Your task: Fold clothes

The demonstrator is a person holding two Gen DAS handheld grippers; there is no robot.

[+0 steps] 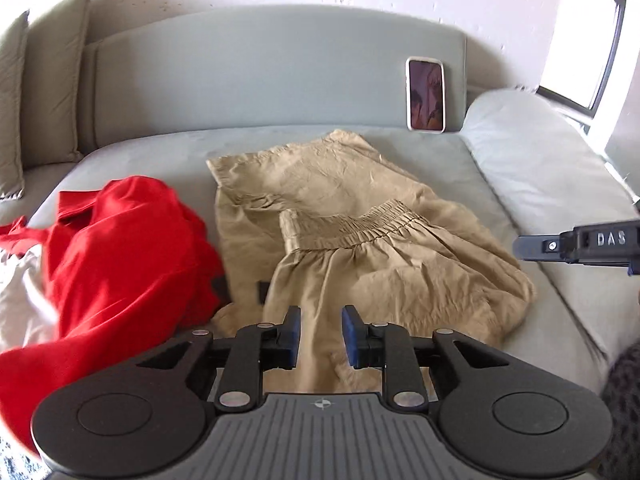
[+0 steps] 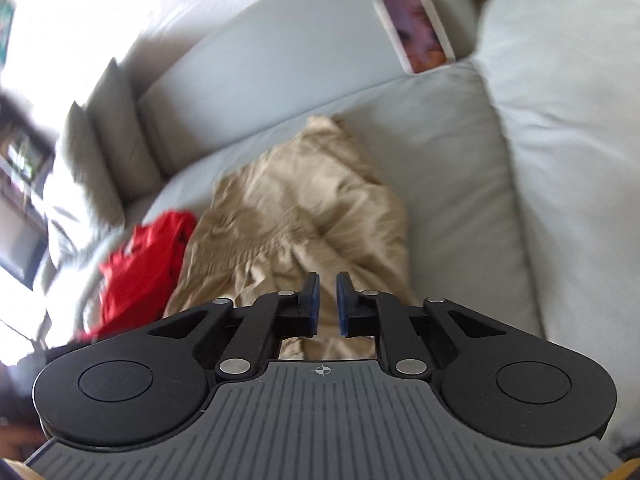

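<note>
Left hand-held gripper [image 1: 321, 336]: narrow gap, nothing held, just short of khaki shorts [image 1: 360, 248]. Right hand-held gripper [image 2: 328, 304]: likewise. Shorts on sofa seat [image 1: 160, 152], beside red garment [image 1: 120, 248]; waistband crosswise.

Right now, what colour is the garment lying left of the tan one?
Bright red garment, plain; clearest in the left wrist view.

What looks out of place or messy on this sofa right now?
The tan trousers lie crumpled and only roughly doubled over, waistband askew. Beside them a red garment sits in an unfolded heap. A phone stands propped against the sofa back, odd among laundry.
</note>
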